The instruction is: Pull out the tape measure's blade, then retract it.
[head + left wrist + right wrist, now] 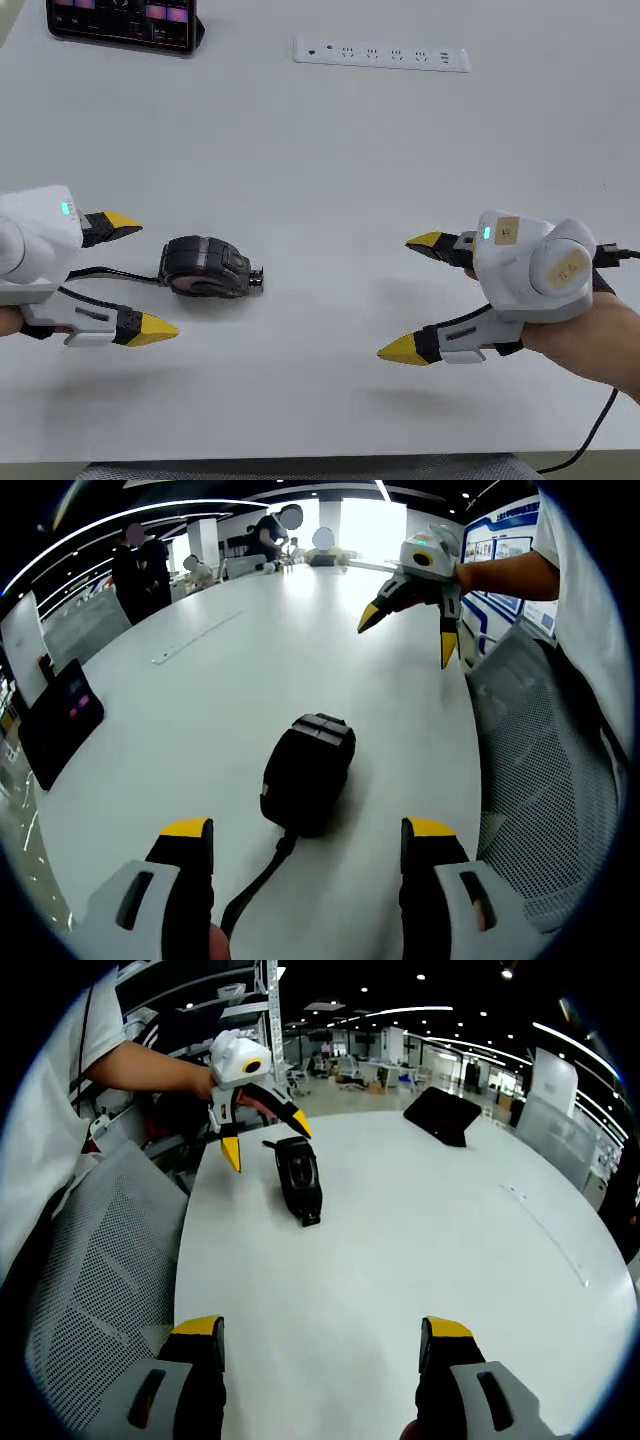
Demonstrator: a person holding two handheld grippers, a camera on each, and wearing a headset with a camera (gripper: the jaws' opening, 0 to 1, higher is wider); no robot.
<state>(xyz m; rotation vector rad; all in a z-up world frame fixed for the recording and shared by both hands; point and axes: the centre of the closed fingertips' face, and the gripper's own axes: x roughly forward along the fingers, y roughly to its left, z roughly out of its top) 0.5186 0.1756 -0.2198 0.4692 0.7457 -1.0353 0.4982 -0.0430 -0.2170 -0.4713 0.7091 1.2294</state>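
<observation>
Jaws spread, the left gripper (158,278) is lining up behind the black rubber-cased tape measure (205,267), likely to brace it; the right gripper (393,297), also spread, is facing its hook (257,278).

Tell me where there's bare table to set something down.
Bare table runs between the tape measure and the right gripper, and from both up to the power strip and tablet. Crowded only by the left gripper, where the tape measure lies before its open jaws.
</observation>
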